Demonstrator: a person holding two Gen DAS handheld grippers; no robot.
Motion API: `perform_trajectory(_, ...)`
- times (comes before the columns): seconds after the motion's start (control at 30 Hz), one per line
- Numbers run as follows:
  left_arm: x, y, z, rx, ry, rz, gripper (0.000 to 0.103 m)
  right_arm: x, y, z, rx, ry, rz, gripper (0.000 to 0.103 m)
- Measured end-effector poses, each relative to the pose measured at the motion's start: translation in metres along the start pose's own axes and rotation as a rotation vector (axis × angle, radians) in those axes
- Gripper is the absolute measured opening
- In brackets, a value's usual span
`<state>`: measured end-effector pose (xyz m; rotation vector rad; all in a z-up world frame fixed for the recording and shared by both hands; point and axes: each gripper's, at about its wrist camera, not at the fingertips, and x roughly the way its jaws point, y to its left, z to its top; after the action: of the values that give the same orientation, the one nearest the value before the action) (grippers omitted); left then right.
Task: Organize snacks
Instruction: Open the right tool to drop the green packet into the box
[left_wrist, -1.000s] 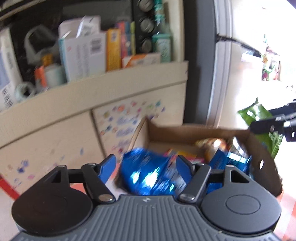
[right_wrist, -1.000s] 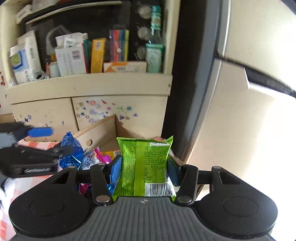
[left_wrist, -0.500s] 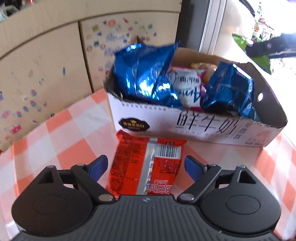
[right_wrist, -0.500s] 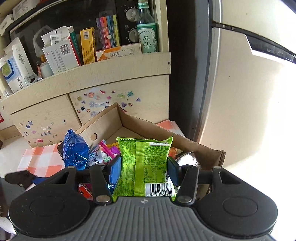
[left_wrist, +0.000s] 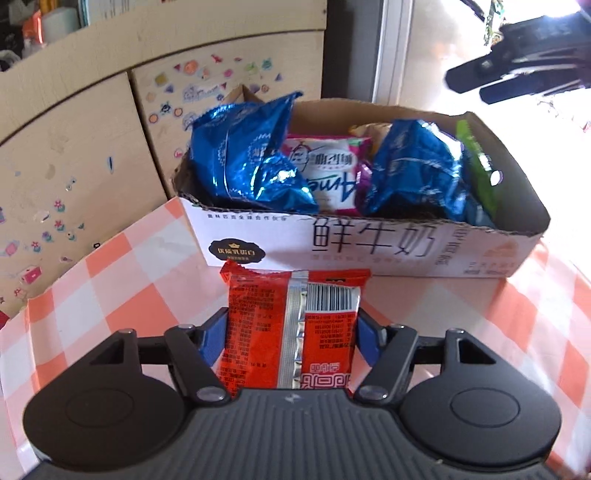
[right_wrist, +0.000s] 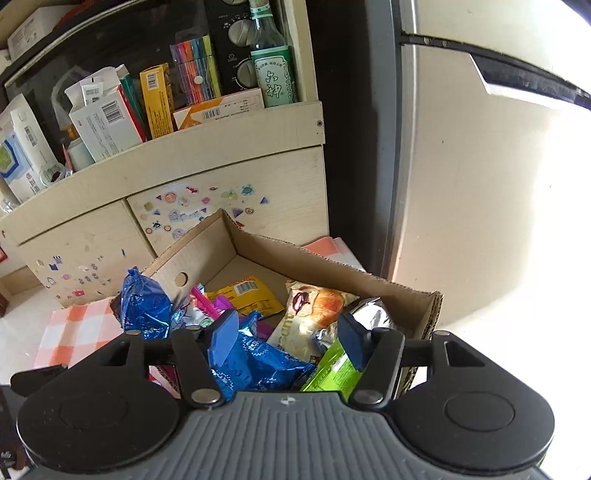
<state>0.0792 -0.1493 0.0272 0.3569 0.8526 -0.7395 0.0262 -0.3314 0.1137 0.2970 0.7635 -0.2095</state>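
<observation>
A red snack packet (left_wrist: 295, 317) lies on the checked cloth in front of the cardboard box (left_wrist: 369, 243). My left gripper (left_wrist: 291, 332) is closing on it, with a blue pad against each side. The box holds two blue packets (left_wrist: 251, 155), a white-and-pink one (left_wrist: 325, 166) and others. My right gripper (right_wrist: 288, 332) hovers over the box (right_wrist: 332, 264), its jaws opening with nothing pressed between them. The green packet (right_wrist: 332, 369) lies in the box under its right finger, beside a blue packet (right_wrist: 258, 362) and a bread packet (right_wrist: 314, 306).
A wooden cabinet with stickers (right_wrist: 207, 206) stands right behind the box. Its shelf carries cartons (right_wrist: 107, 125) and a green bottle (right_wrist: 273, 70). A dark door frame (right_wrist: 354, 129) rises to the right. The orange-checked cloth (left_wrist: 110, 280) covers the table.
The left gripper dropped the blue packet into the box, lowered to the red packet and closed around it. The right gripper spread its fingers and the green packet fell into the box.
</observation>
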Motion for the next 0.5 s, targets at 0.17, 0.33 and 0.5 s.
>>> perform_trajectory(0.17, -0.034, -0.004, 0.004, -0.022, -0.057, -0.05, 0.069, -0.005, -0.006, 0.003, 0.06, -0.025, -0.006, 0.075)
perform_trajectory(0.33, -0.059, -0.01, 0.035, -0.044, -0.19, -0.06, 0.069, -0.01, -0.006, 0.004, 0.073, -0.042, -0.016, 0.088)
perform_trajectory(0.5, -0.045, -0.015, 0.076, -0.065, -0.246, -0.018, 0.069, -0.01, -0.01, 0.004, 0.081, -0.039, -0.058, 0.096)
